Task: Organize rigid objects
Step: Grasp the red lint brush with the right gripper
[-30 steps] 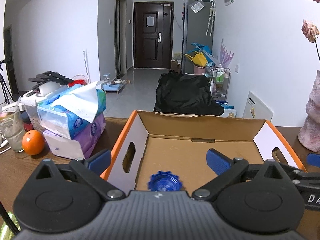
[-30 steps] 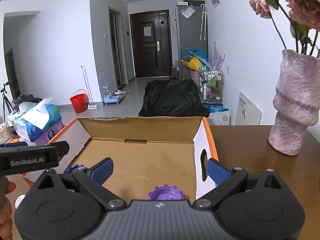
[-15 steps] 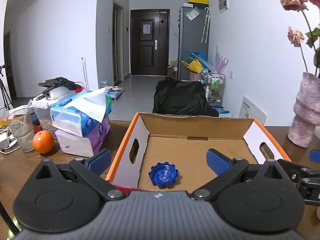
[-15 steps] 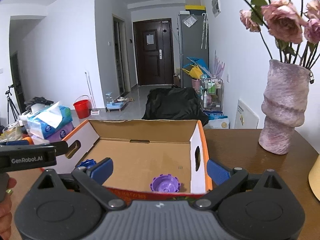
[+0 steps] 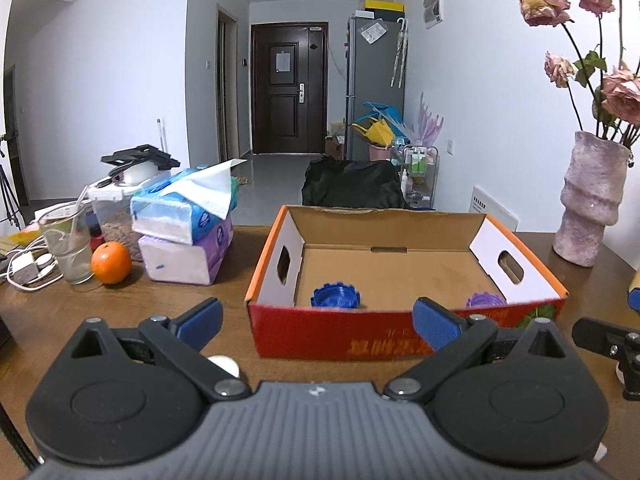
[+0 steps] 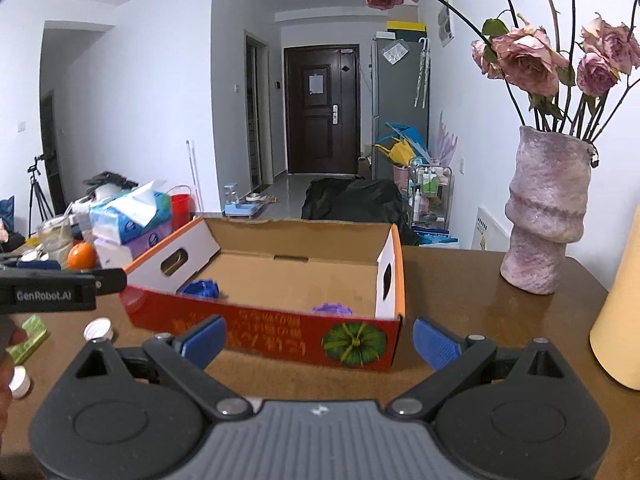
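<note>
An open cardboard box (image 5: 384,338) (image 6: 280,332) with a red front wall stands on the brown table. Inside it lie a blue ridged cap (image 5: 335,295) (image 6: 200,289) at the near left and a purple ridged cap (image 5: 485,301) (image 6: 332,309) at the near right. My left gripper (image 5: 316,320) is open and empty, in front of the box's near wall. My right gripper (image 6: 318,338) is also open and empty, before the box's near right corner. White caps (image 6: 97,328) (image 5: 224,364) lie on the table near the left gripper.
A pink vase (image 5: 590,204) (image 6: 546,212) with dried roses stands right of the box. Tissue packs (image 5: 188,228), an orange (image 5: 111,262) and a glass (image 5: 68,246) crowd the left. A yellow object (image 6: 620,312) is at far right. A small green packet (image 6: 30,334) lies at left.
Both grippers have drawn back out of the box toward me, leaving the blue and purple caps lying inside. The box's red front wall has come into view.
</note>
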Tool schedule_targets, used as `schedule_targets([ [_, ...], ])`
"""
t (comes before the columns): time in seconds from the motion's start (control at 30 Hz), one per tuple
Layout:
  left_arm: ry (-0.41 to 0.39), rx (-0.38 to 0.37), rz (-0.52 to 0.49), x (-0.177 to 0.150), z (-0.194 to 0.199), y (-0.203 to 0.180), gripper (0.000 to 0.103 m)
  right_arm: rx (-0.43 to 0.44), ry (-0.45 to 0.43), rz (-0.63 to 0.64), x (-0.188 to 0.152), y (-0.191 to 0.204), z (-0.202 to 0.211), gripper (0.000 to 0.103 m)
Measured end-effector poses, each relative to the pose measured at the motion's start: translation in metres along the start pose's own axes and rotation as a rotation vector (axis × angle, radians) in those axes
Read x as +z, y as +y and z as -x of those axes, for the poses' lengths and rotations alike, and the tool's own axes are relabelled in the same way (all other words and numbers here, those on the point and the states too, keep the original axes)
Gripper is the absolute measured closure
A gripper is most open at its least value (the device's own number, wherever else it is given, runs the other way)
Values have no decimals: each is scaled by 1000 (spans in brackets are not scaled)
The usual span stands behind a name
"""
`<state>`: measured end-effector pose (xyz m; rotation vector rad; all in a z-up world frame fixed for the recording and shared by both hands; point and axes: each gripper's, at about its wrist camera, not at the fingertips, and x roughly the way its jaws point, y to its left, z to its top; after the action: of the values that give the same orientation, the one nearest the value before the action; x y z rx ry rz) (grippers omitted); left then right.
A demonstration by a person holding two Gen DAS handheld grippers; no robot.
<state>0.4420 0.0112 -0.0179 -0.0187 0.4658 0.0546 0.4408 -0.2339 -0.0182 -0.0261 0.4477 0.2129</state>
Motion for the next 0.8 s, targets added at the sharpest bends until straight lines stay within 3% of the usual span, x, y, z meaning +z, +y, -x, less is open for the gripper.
schedule_targets([
  [0.6,32,22,-36,-63,72,35,0,47,38,-15,-66,14,57,3],
  [0.8,53,27,-49,-86,92,48,0,89,68,16,-94,36,68,3],
])
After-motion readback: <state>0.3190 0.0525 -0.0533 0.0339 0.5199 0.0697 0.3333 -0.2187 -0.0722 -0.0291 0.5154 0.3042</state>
